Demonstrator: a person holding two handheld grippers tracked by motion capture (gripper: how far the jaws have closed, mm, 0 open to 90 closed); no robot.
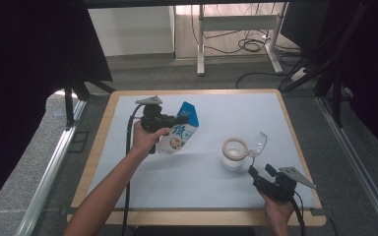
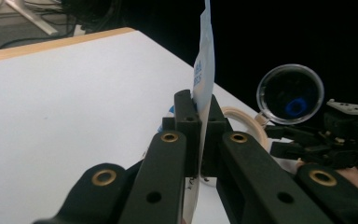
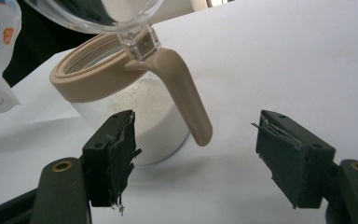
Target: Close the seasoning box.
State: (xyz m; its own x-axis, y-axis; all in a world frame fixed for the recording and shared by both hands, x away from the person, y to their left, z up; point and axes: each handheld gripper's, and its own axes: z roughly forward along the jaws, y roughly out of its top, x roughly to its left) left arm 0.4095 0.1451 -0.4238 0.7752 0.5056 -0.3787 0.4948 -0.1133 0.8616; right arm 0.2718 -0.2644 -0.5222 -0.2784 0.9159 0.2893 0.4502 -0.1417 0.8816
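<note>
My left gripper (image 1: 183, 119) is shut on the upper part of a blue and white pouch (image 1: 179, 131), held above the mat to the left of the jar. In the left gripper view the pouch's thin edge (image 2: 204, 70) rises from between the pressed jaws of that left gripper (image 2: 199, 122). A glass jar (image 1: 234, 154) with a tan rim, a tan handle (image 3: 189, 95) and white grains inside (image 3: 154, 109) stands right of centre; its clear lid (image 1: 259, 144) is flipped up. My right gripper (image 1: 252, 170) stands open just in front of the jar, handle between but untouched by its jaws (image 3: 195, 158).
A white mat (image 1: 197, 187) covers the wooden table (image 1: 202, 218). Beyond the far edge are a desk frame (image 1: 236, 29) and cables on the floor (image 1: 248, 45). A metal rail (image 1: 49, 172) runs along the left side, another (image 1: 359, 162) along the right.
</note>
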